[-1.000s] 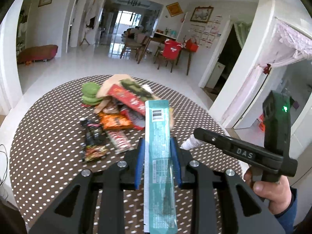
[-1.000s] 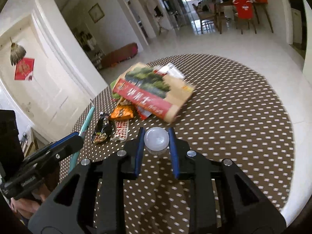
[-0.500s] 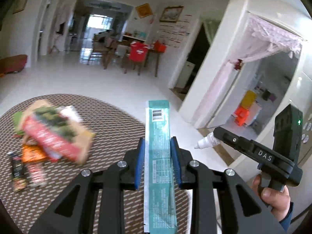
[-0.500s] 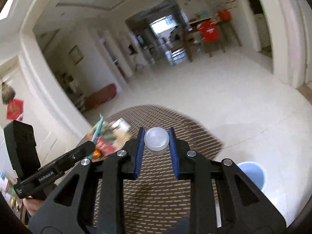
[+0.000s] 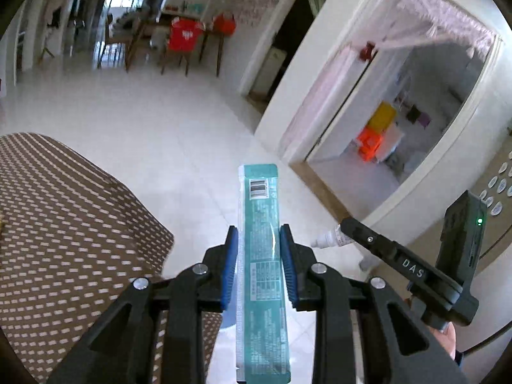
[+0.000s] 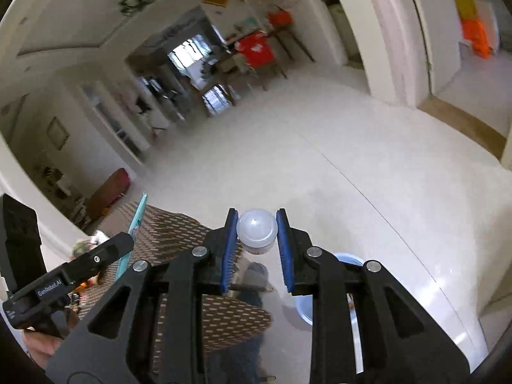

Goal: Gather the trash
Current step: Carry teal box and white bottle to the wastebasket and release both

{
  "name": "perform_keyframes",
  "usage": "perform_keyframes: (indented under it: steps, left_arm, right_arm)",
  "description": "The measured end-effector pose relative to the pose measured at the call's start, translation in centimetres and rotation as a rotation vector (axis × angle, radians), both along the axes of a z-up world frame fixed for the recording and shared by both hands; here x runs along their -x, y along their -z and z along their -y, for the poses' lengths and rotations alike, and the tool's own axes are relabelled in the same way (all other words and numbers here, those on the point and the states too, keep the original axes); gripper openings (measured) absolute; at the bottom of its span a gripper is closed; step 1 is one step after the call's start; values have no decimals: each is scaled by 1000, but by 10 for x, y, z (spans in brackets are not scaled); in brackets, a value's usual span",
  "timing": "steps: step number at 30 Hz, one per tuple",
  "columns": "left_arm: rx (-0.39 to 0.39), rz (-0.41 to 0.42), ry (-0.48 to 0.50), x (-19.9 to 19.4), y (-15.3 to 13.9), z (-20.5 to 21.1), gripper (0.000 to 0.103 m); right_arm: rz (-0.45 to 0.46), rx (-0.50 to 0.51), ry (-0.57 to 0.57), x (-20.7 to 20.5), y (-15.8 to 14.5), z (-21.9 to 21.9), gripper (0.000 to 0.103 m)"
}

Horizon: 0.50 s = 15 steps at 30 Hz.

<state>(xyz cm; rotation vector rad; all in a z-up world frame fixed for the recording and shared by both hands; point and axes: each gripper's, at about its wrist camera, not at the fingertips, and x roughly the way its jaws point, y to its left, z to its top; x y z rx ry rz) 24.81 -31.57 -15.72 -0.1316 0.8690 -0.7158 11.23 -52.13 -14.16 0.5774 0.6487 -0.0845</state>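
The teal wrapper (image 5: 263, 256) is clamped in the left gripper (image 5: 259, 249), the small white bottle (image 6: 257, 232) in the right gripper (image 6: 257, 233). Both should be held over the blue bin (image 6: 348, 260) before the jaws are released.

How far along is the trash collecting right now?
Picked up: the left gripper clamps a long teal wrapper, the right gripper a small white-capped bottle. Neither is dropped yet; the pale blue bin sits on the floor below. More wrappers remain on the table.
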Motion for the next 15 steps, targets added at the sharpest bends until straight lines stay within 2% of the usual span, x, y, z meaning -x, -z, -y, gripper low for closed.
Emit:
perform_keyframes:
  steps: [7, 14, 15]
  left_arm:
    - [-103, -137, 36, -34, 59, 61, 26]
    - [-209, -230, 74, -57, 108, 107, 27]
    - [-233, -236, 76, -60, 113, 114, 34]
  right_arm:
    - [-114, -63, 23, -25, 53, 30, 24]
    - [-207, -139, 28, -43, 98, 43, 25]
    - [-224, -156, 34, -46, 105, 48, 30]
